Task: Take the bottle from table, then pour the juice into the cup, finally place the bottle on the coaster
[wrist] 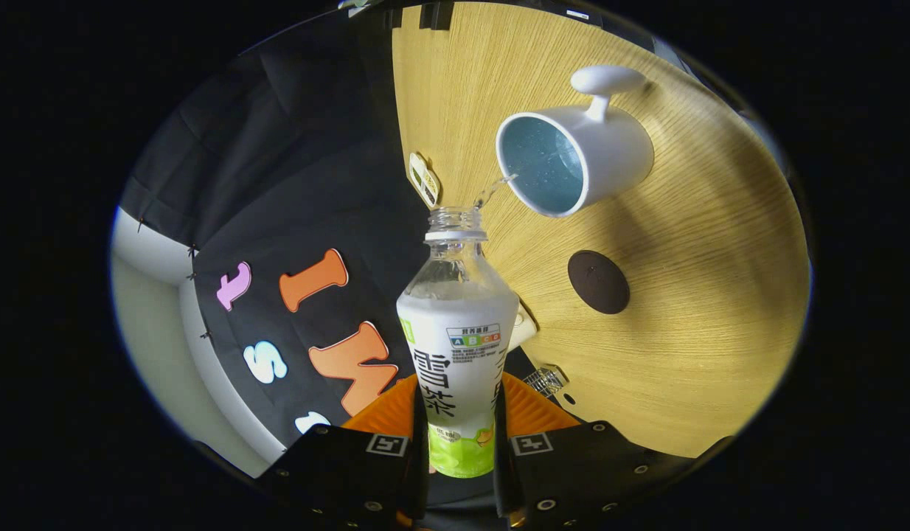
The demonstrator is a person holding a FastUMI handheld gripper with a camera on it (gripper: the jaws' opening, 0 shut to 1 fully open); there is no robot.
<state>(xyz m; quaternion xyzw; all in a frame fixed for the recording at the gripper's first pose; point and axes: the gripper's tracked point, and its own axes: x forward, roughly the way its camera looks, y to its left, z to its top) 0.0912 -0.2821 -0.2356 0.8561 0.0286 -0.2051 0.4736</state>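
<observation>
Two fingers of the gripper (459,435) are clamping the uncapped bottle (457,346), tipping it so liquid is arcing into the white cup (573,158) on the table (706,295), near the dark coaster (599,282).

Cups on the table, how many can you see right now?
1. The white cup stands on the wooden table, beyond the open mouth of the bottle clamped between the jaws, with the dark round coaster beside it. Others may be hidden behind the bottle.
</observation>
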